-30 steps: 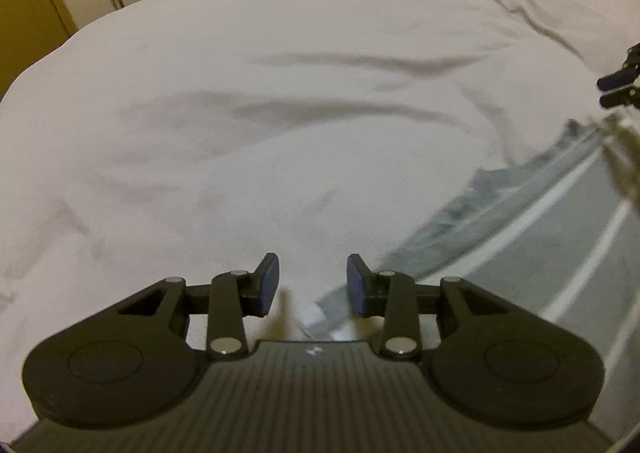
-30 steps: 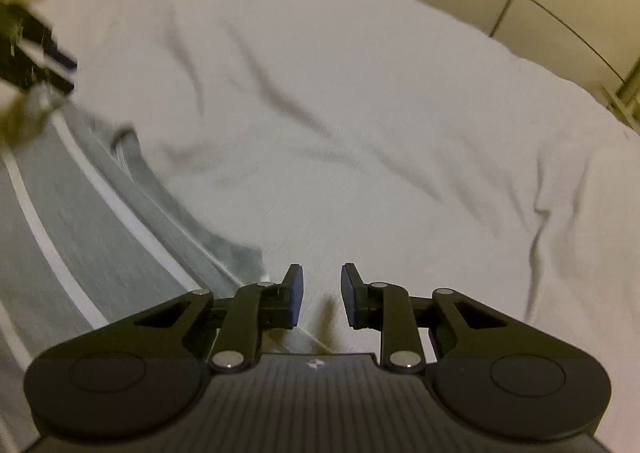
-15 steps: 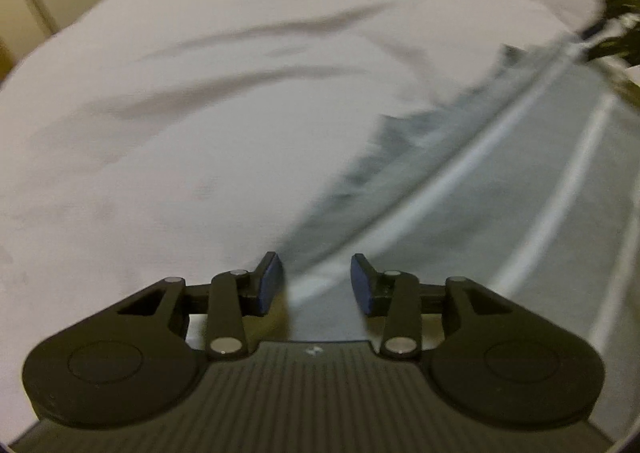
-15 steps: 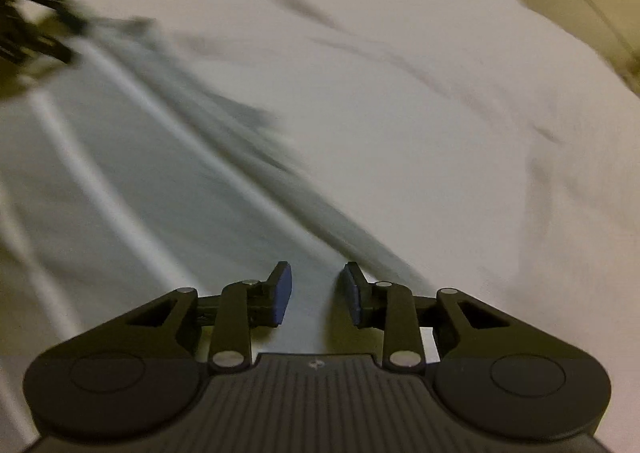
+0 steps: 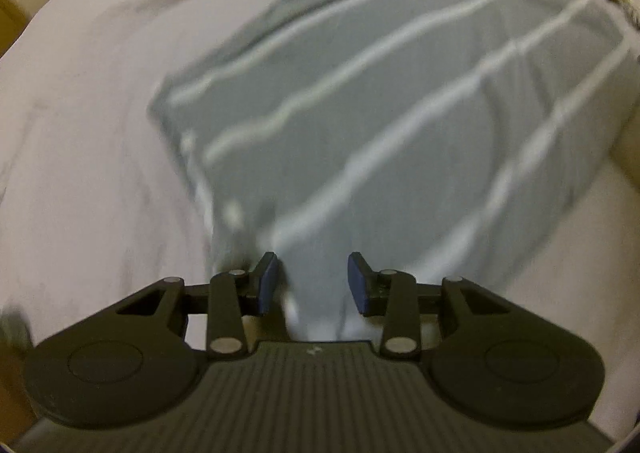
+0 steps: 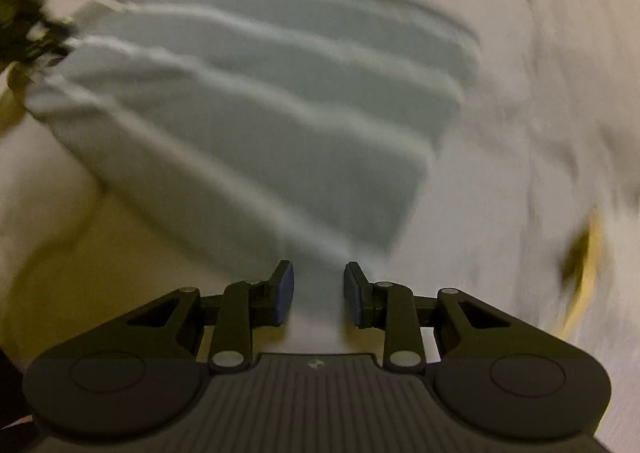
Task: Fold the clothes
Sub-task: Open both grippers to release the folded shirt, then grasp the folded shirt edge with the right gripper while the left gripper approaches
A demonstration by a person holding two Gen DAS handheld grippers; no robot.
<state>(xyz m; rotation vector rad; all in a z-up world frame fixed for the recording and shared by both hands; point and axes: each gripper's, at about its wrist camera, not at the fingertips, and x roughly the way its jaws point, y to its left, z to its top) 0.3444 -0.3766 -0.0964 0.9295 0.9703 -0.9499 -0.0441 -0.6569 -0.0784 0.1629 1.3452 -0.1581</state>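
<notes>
Both the left claw (image 5: 313, 283) and right claw (image 6: 319, 293) have fingers apart, each straddling the striped grey shirt (image 5: 400, 113) spread ahead on the white sheet (image 5: 80, 133).

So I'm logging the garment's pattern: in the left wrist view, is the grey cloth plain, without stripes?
No, the grey cloth lying on the white bedsheet carries several pale stripes running across it.

both the left gripper (image 5: 312, 279) and the right gripper (image 6: 319, 292) have jaws spread apart, pointing forward and down.
</notes>
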